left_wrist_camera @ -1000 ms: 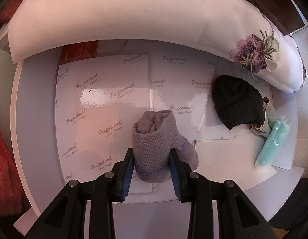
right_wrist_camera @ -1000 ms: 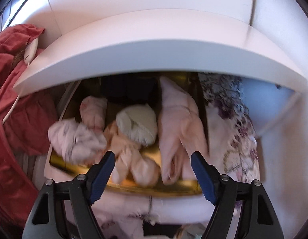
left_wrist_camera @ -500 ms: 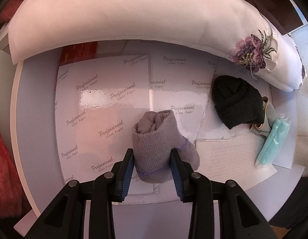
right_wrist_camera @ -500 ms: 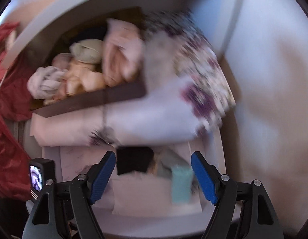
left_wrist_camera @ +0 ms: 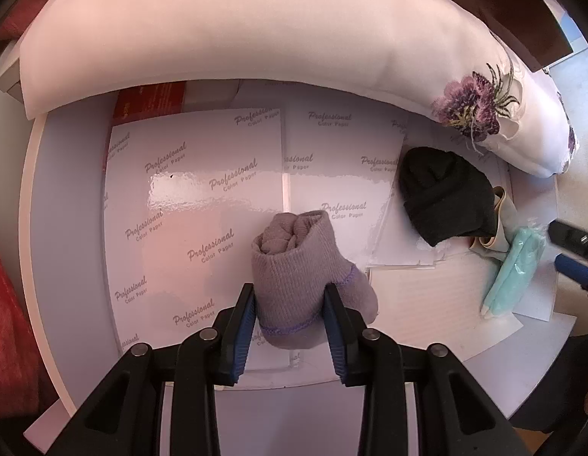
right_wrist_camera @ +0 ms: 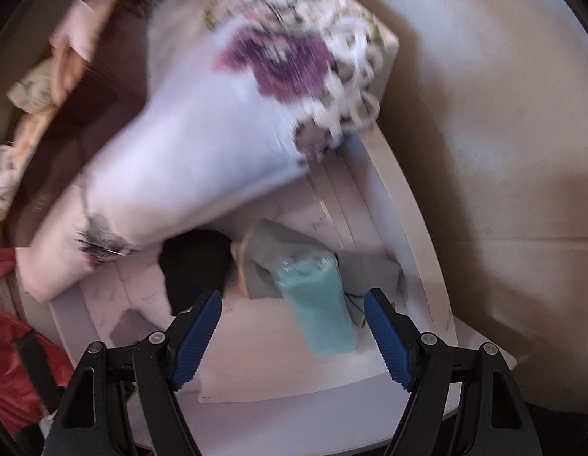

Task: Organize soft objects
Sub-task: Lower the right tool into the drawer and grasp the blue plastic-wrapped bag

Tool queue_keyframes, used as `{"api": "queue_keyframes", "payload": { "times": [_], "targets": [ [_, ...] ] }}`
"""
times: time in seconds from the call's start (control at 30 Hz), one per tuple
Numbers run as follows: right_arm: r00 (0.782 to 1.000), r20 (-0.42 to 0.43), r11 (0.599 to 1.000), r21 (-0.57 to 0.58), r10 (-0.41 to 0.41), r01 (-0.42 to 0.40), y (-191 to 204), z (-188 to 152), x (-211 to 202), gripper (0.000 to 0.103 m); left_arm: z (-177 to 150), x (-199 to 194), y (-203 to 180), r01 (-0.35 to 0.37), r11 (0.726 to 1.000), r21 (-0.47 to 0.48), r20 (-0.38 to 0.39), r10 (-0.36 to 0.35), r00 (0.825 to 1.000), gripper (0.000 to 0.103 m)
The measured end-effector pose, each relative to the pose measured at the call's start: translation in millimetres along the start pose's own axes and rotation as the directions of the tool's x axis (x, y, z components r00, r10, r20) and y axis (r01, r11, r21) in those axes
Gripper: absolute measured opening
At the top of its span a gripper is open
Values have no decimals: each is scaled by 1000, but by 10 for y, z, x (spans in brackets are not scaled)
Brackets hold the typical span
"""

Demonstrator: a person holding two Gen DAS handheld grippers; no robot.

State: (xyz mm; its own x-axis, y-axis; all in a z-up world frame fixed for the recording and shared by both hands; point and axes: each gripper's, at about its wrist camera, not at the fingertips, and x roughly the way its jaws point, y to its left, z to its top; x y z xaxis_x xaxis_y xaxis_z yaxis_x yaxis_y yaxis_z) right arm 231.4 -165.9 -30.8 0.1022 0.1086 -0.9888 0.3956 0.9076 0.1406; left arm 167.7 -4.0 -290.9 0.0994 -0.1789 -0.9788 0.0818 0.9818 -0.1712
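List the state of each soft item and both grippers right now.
Left gripper: shut on the purple sock.
Purple sock: rolled up, gripped.
Right gripper: open, empty.
Black sock: rolled, lying free.
Teal packet: lying flat, untouched.
Floral pillow: lying along the table's far edge.

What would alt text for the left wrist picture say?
The left tongs pinch a rolled grey-purple sock over glossy white paper sheets on a round table. To the right lie a black sock roll and a mint-green packet; a flowered pillow arches behind.
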Motion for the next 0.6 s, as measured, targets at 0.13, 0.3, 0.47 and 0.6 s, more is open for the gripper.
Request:
{"api": "queue_keyframes", "payload": {
  "times": [0.13,0.3,0.47,0.6],
  "targets": [
    [998,-48,998,-35,-44,43,24,-20,203,77,-1,1,24,0,1000,-1,-2,0,1000,34],
    [987,-95,987,-107,-132,122,123,-73,487,60,1,-14,21,0,1000,4,-1,0,1000,34],
    [982,-114,970,-211,-150,124,310,-188,649,33,11,-28,16,-3,1000,2,-2,3,1000,34],
    [984,-149,966,-254,-98,58,434,-264,702,33,8,-39,-7,-6,1000,6,-1,6,1000,34]
  ]
}}
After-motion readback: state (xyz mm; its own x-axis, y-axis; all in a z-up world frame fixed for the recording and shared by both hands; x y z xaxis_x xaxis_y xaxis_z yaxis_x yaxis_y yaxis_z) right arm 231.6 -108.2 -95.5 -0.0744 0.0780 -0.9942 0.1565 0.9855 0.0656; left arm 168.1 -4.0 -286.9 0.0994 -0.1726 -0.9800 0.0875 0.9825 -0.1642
